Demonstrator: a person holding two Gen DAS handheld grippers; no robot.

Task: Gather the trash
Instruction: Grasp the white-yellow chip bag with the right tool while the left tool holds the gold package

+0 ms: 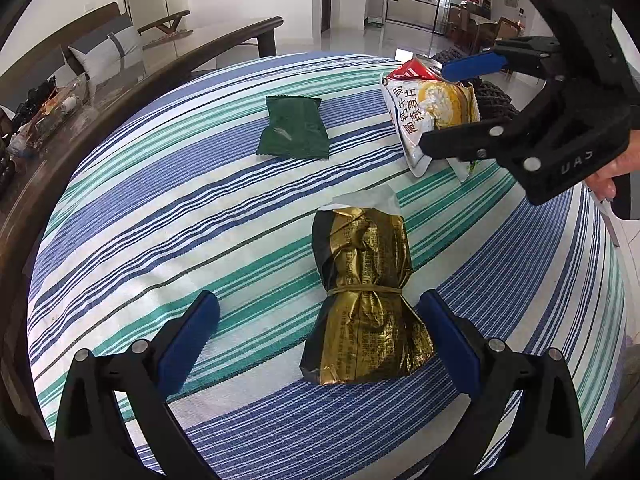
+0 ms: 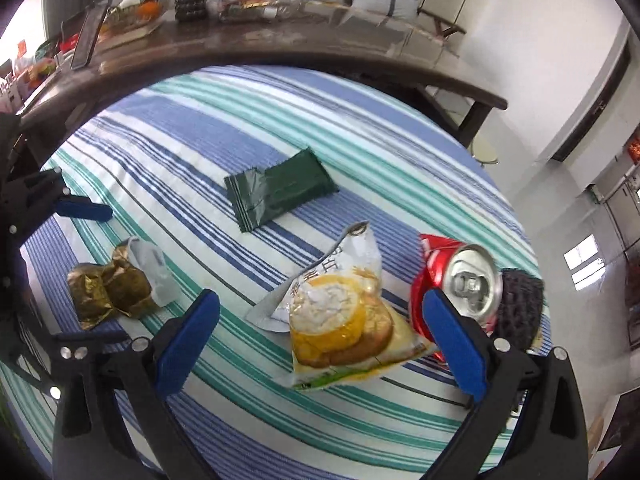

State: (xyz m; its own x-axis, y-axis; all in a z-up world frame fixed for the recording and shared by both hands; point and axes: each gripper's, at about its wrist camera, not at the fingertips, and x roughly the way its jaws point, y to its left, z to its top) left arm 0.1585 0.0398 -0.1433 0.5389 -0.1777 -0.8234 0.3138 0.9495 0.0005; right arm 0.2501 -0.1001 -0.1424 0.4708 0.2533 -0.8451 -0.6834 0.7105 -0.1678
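Your left wrist view: your left gripper (image 1: 320, 336) is spread wide around the crumpled gold wrapper (image 1: 364, 304), tied with a band, on the striped cloth (image 1: 160, 220). At 2 o'clock your right gripper (image 1: 444, 108) straddles the snack bag (image 1: 424, 120), unclenched.

Your right wrist view alone shows the crushed red can (image 2: 452, 280) at 3 o'clock, its silver top up, touching a dark woven basket (image 2: 520, 308). The green packet (image 2: 280, 192) lies at 12.

Your right gripper (image 1: 448, 108) hides part of the snack bag (image 1: 430, 114) and most of the red can (image 1: 416, 70); the basket (image 2: 520, 308) shows only partly.
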